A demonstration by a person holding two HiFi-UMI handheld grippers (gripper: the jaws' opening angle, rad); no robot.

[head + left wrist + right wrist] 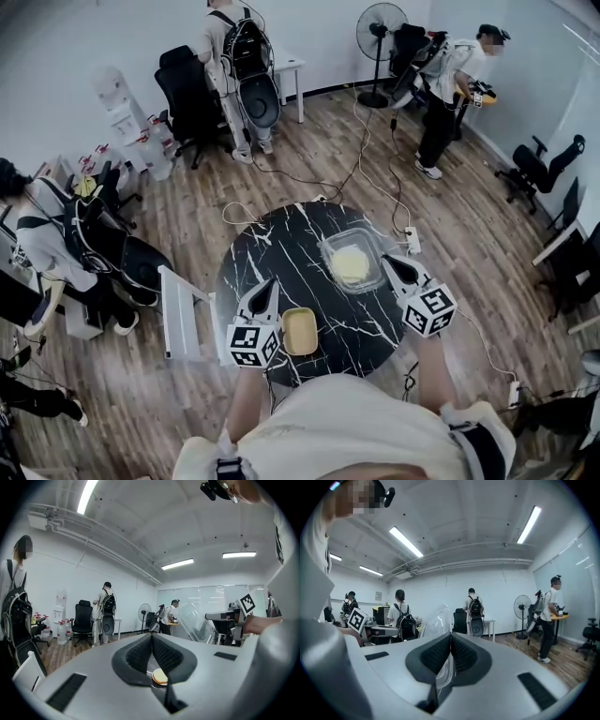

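Head view: on the table (253,253) a clear box (352,264) holds something yellow. The right gripper (390,266) meets its rim, and the left gripper (266,289) sits beside a yellow tray (300,331).

Left gripper view: jaws pressed together, nothing between (people and a fan (144,611) stand beyond).

Right gripper view: jaws clamped on the box's clear wall.

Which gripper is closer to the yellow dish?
Left. The left gripper sits just left of the yellow dish; the right gripper is farther, clamped on the clear container.
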